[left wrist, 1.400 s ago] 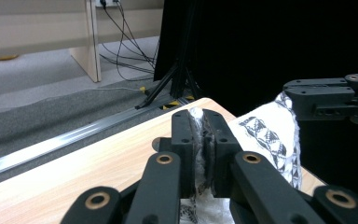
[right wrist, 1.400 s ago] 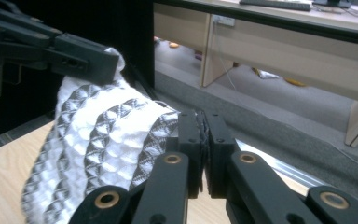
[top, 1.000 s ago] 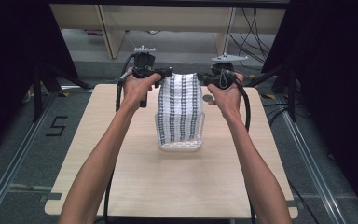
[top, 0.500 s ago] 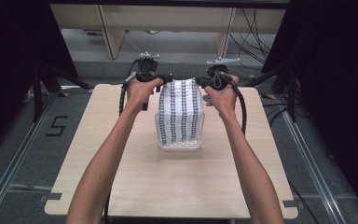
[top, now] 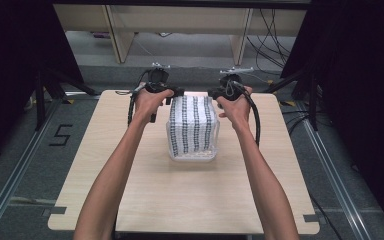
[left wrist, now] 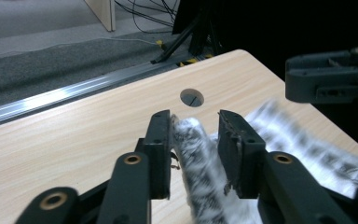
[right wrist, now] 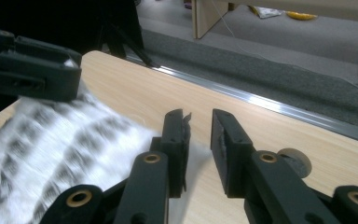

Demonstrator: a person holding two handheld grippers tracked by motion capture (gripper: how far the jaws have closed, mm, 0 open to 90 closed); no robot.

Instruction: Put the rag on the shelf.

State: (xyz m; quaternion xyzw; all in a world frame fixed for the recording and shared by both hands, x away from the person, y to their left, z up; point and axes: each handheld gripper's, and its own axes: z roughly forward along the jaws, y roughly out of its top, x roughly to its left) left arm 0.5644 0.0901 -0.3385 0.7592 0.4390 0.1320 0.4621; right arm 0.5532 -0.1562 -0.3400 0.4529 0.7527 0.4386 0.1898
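Observation:
A white cloth with black patterned stripes (top: pixel 192 125) is draped over a clear plastic container (top: pixel 192 156) at the middle of the wooden table (top: pixel 130 190). My left gripper (top: pixel 176 93) is at the cloth's far left corner and my right gripper (top: pixel 211 93) at its far right corner. In the left gripper view a rolled fold of cloth (left wrist: pixel 193 154) lies between the parted jaws of my left gripper (left wrist: pixel 195 126), touching one jaw only. My right gripper (right wrist: pixel 199 123) has its jaws slightly apart over a cloth edge (right wrist: pixel 74 149). The left gripper (right wrist: pixel 32 70) shows across the cloth.
A round hole (left wrist: pixel 191 97) is in the tabletop just beyond the cloth. A metal rail (right wrist: pixel 270 105) runs on the floor past the table's far edge. Wooden furniture legs (top: pixel 115 32), cables (top: pixel 270 30) and dark stands (top: pixel 55 85) lie behind.
Both hands have come down and nearer, bringing the cloth's far edge lower over the container. The cloth was stretched up taller before.

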